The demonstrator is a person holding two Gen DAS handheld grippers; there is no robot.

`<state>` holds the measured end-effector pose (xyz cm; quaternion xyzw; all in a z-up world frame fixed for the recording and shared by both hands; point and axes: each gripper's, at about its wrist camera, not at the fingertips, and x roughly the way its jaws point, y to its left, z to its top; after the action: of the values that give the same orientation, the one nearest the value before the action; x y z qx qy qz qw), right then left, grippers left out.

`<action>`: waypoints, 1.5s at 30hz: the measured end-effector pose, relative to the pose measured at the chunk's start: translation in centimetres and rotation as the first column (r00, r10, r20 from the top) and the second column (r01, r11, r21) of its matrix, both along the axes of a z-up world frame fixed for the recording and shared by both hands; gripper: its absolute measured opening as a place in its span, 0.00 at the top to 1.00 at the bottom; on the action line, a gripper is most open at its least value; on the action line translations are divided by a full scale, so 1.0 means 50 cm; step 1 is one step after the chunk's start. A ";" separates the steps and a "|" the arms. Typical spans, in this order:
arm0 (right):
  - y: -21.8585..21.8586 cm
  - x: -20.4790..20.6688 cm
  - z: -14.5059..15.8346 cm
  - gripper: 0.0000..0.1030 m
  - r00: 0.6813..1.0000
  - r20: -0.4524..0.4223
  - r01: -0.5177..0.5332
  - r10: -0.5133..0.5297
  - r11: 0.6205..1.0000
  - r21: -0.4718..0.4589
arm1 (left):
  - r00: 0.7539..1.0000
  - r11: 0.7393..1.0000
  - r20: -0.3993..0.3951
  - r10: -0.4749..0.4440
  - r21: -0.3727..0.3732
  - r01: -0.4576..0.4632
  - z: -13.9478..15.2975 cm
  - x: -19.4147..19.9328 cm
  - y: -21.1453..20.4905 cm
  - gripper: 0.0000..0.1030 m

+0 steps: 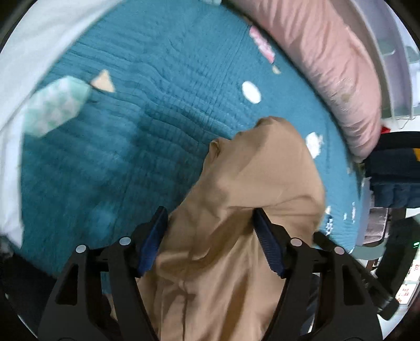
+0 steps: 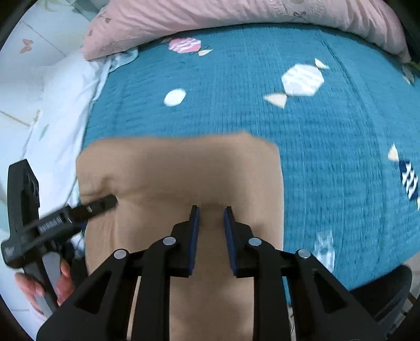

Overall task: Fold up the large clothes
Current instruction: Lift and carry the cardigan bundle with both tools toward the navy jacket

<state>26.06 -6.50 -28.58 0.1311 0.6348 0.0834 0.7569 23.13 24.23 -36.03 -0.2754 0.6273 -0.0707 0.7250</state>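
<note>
Now your left gripper's fingers stand wide apart with the tan garment bunched loosely between them. Your right gripper's fingers sit narrow, a fold of the tan cloth between them; whether they pinch it, you cannot tell. That garment lies on the teal quilted bed cover, below the pink pillow.
</note>
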 end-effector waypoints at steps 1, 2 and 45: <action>0.000 -0.015 0.004 0.82 1.000 -0.011 -0.007 0.007 1.000 0.010 | 1.000 1.000 0.014 0.004 0.016 -0.004 0.018 -0.019 0.005 0.35; -0.004 -0.040 0.008 0.81 1.000 -0.025 -0.017 0.017 1.000 0.020 | 1.000 1.000 0.025 -0.003 0.028 0.002 0.031 -0.034 0.005 0.35; -0.088 -0.047 -0.135 0.10 0.982 -0.165 0.123 -0.094 0.977 0.175 | 0.992 0.988 0.039 -0.124 -0.086 0.127 -0.058 -0.047 -0.006 0.11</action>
<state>23.72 -10.90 -35.33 0.2410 0.6734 0.0898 0.6931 20.79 23.96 -38.94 -0.2659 0.6275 -0.1484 0.7166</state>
